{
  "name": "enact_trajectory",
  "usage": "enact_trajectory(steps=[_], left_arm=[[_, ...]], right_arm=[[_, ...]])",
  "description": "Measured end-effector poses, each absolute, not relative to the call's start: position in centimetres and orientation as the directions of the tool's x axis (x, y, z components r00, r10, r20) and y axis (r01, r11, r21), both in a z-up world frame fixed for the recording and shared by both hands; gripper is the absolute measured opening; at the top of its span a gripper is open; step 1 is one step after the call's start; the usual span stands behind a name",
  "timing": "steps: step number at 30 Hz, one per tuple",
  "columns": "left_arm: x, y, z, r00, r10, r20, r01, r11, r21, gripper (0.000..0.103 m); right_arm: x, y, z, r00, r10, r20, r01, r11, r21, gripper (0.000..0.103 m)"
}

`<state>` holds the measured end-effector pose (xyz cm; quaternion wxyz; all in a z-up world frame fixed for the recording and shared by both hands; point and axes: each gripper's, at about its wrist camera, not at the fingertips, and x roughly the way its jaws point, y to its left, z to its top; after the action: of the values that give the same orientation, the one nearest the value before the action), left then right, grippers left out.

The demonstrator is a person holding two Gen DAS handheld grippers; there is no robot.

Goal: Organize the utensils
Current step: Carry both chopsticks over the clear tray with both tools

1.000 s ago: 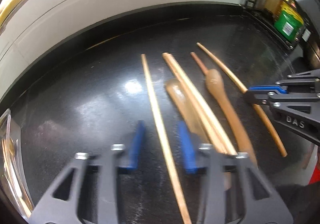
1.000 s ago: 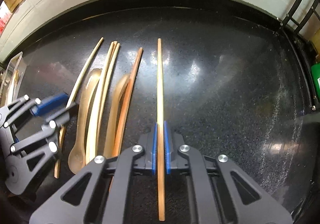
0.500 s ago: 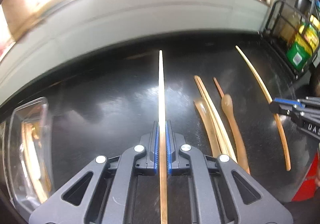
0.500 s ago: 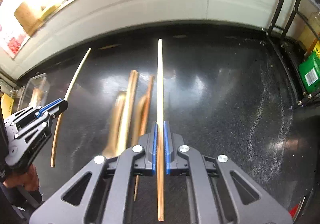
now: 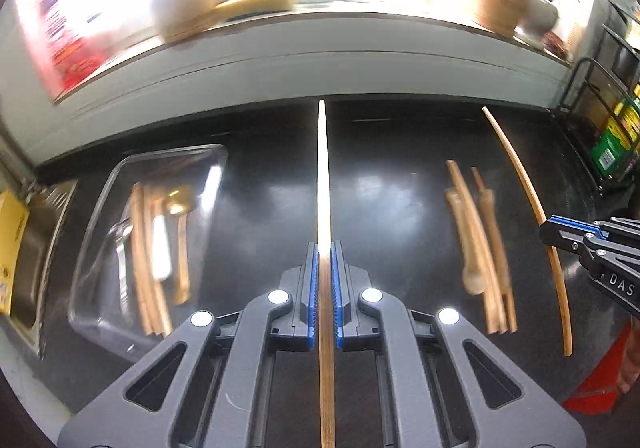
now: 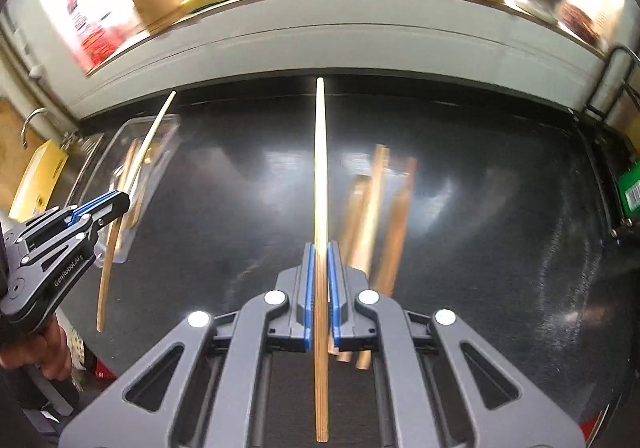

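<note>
My left gripper [image 5: 324, 248] is shut on a long wooden chopstick [image 5: 323, 176] that points away over the black counter [image 5: 260, 208]. My right gripper [image 6: 319, 248] is shut on a second wooden chopstick [image 6: 320, 168], held the same way above the counter. Each gripper shows in the other's view: the right gripper [image 5: 554, 228] with its chopstick [image 5: 520, 176], the left gripper [image 6: 116, 202] with its chopstick [image 6: 148, 140]. A clear plastic tray [image 5: 100, 248] at the left holds several wooden utensils. Wooden spoons and chopsticks [image 5: 480, 240] lie loose on the counter at the right.
A grey wall ledge [image 5: 320, 60] runs behind the counter with jars and boxes on it. A black wire rack [image 5: 600, 120] with a green package stands at the far right. A metal sink [image 5: 36, 248] lies left of the tray. A hand [image 6: 44, 352] holds the left gripper.
The left gripper closed on a chopstick that lay on the counter and lifted it. Both grippers rose with their chopsticks, and the tray at the left came into view.
</note>
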<state>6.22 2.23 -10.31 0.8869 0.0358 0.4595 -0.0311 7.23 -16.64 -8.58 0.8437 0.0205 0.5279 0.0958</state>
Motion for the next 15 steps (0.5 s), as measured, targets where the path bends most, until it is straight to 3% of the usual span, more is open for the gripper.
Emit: enact_trajectory(steps=[15], left_arm=[[3.7, 16.9, -9.4, 0.589, 0.090, -0.803, -0.096, 0.995, 0.040, 0.006]], right_arm=[[9.3, -0.9, -6.7, 0.429, 0.284, -0.857, -0.291, 0.942, 0.167, 0.007]])
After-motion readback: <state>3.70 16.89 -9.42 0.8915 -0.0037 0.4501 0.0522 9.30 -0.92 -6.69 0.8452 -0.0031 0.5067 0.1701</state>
